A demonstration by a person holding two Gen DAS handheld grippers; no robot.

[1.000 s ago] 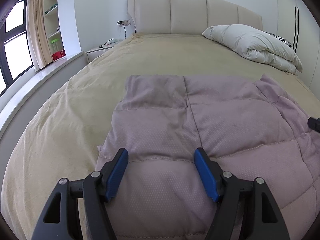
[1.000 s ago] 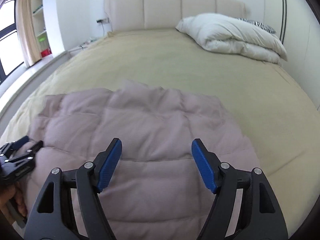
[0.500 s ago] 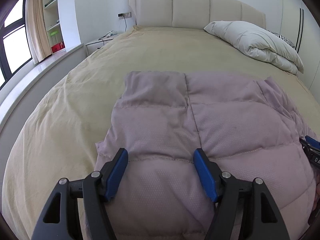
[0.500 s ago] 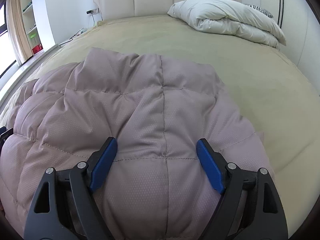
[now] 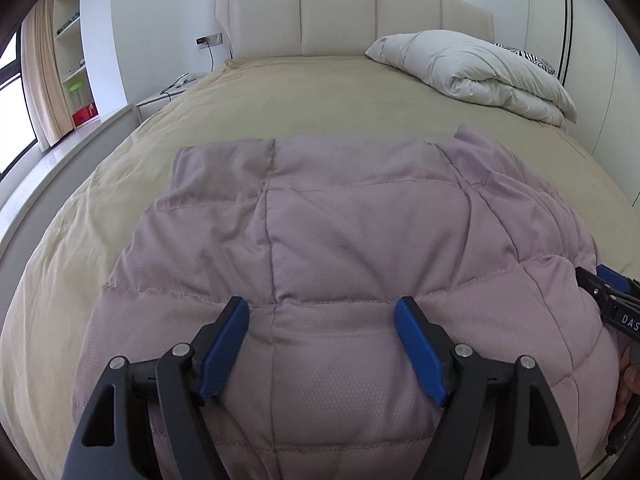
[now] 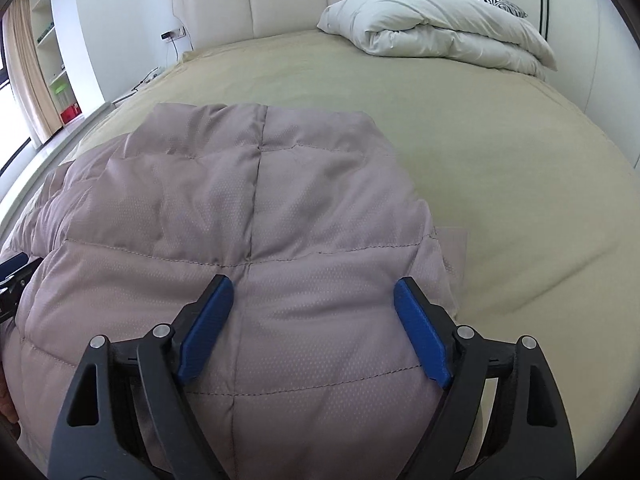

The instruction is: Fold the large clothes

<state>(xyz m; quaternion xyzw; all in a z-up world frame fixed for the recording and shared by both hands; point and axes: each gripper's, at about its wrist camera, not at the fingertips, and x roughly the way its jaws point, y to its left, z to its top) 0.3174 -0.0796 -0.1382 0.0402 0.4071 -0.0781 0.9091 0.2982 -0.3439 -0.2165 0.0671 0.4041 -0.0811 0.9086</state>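
Note:
A mauve quilted padded garment [image 5: 360, 220] lies folded on the beige bed [image 5: 280, 100], its puffy near part bulging up between the fingers of both grippers. My left gripper [image 5: 320, 308] hovers over the near left part; its jaws are opening, with fabric between them but not pinched. In the right wrist view my right gripper [image 6: 312, 288] stands wide over the garment [image 6: 248, 200] near its right edge, pads clear of the cloth. The right gripper [image 5: 612, 300] shows at the left wrist view's right edge, and the left gripper [image 6: 16, 276] at the other view's left edge.
A folded white duvet [image 5: 472, 68] and a zebra-print pillow [image 5: 532, 58] lie at the head of the bed by the padded headboard [image 5: 340, 16]. A nightstand [image 5: 160, 98], a shelf [image 5: 72, 60] and a window ledge run along the left. Beige bedcover [image 6: 500, 160] stretches right of the garment.
Both grippers have moved in low over the garment's near part, which now bulges higher between them. The right gripper sank towards it. Both pairs of jaws stand a little wider.

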